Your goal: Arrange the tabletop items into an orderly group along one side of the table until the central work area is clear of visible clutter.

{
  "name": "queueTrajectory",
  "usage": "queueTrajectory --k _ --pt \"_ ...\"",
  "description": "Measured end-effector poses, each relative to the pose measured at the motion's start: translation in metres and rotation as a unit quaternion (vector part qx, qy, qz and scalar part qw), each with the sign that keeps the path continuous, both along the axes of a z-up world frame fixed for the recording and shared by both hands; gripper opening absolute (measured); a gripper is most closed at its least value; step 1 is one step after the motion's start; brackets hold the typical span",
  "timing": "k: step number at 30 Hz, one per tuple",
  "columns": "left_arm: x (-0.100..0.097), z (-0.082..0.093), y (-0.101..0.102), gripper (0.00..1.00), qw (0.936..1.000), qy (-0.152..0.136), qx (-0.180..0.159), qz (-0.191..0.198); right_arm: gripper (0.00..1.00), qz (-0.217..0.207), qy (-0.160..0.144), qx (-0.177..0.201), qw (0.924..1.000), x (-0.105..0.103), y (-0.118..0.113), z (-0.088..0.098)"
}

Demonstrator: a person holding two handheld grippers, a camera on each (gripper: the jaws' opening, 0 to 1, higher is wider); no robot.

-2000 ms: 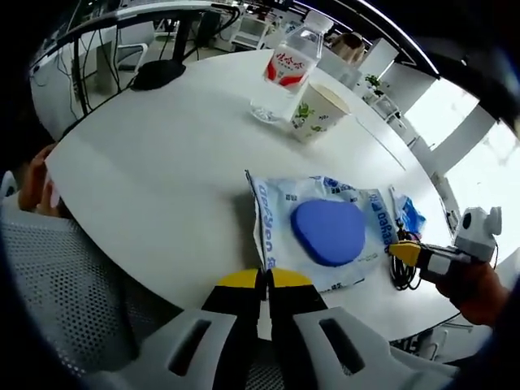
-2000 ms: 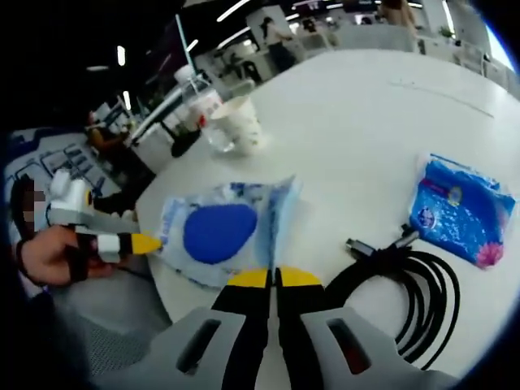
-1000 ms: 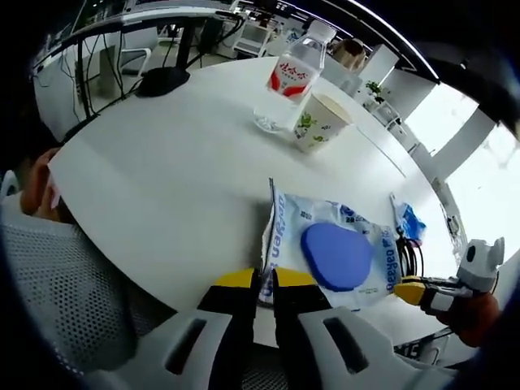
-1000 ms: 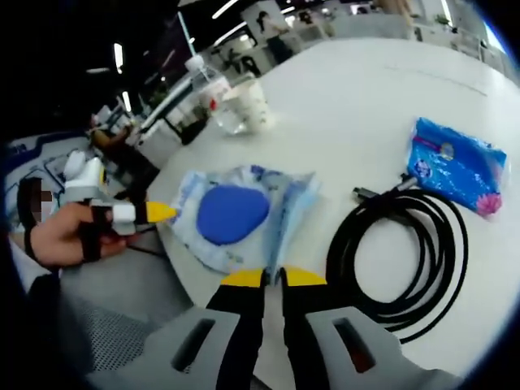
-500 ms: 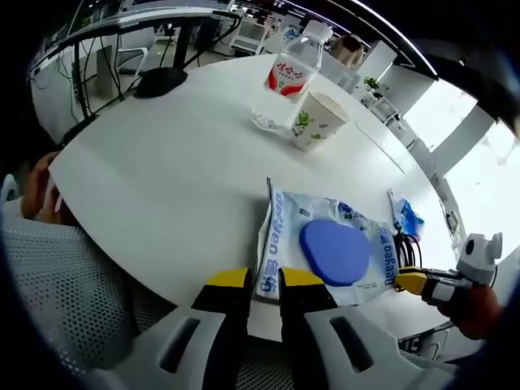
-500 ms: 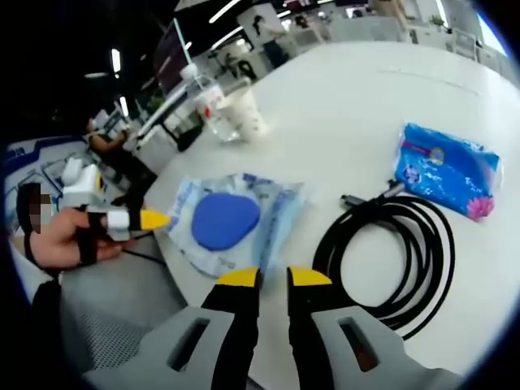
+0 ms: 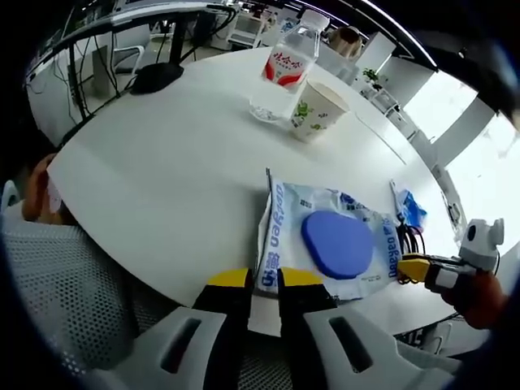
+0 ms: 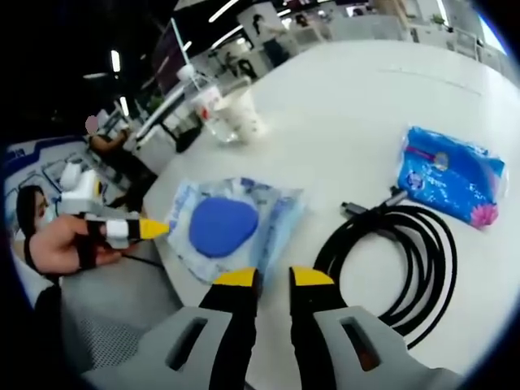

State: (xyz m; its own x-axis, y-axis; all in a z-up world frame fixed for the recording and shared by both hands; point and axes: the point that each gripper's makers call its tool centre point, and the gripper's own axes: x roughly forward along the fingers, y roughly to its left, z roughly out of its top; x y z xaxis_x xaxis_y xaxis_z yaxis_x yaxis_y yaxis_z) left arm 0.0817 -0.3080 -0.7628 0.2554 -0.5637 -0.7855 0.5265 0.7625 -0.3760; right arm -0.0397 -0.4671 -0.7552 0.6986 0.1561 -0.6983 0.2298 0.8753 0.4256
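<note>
A: Left gripper view, left to right?

B: The white table (image 7: 162,179) has a wide bare stretch on its left half, curving to a near edge. A black object (image 7: 154,75) sits at the far edge; I can't make out what it is. Then a bottle (image 7: 284,69) with a red label, touching a paper cup (image 7: 318,110); whether the cup holds anything can't be told.

A: And near the edge?

B: A clear bag (image 7: 325,244) with a blue pad inside lies at the near edge. The left gripper (image 7: 262,280) has its jaws slightly apart, with the bag's corner between the tips; whether they pinch it, I can't tell. Just past the bag's far side, a blue packet (image 7: 410,213) and a black cable (image 7: 406,244) are mostly hidden.

A: The right gripper view?

B: The left gripper's yellow tip sits at the bag's left edge. The right gripper (image 8: 274,278) is released, jaws apart, gripping nothing, just short of the bag's near edge. The coiled cable lies right of the bag, apart from it, and the packet just beyond the coil. Behind them the table is bare.
</note>
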Motion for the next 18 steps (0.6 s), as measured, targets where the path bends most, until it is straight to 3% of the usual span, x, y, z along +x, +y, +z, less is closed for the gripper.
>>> queueTrajectory --k 10,18 --pt "-0.0007 -0.0014 -0.0010 0.04 1.0000 0.000 0.000 -0.003 0.11 0.017 0.006 0.000 0.9998 0.0057 0.0080 -0.0033" --pt "-0.0032 0.0019 -0.0083 0.00 0.9997 -0.003 -0.006 -0.022 0.01 0.018 0.003 -0.001 0.9998 0.0063 0.0040 0.0029"
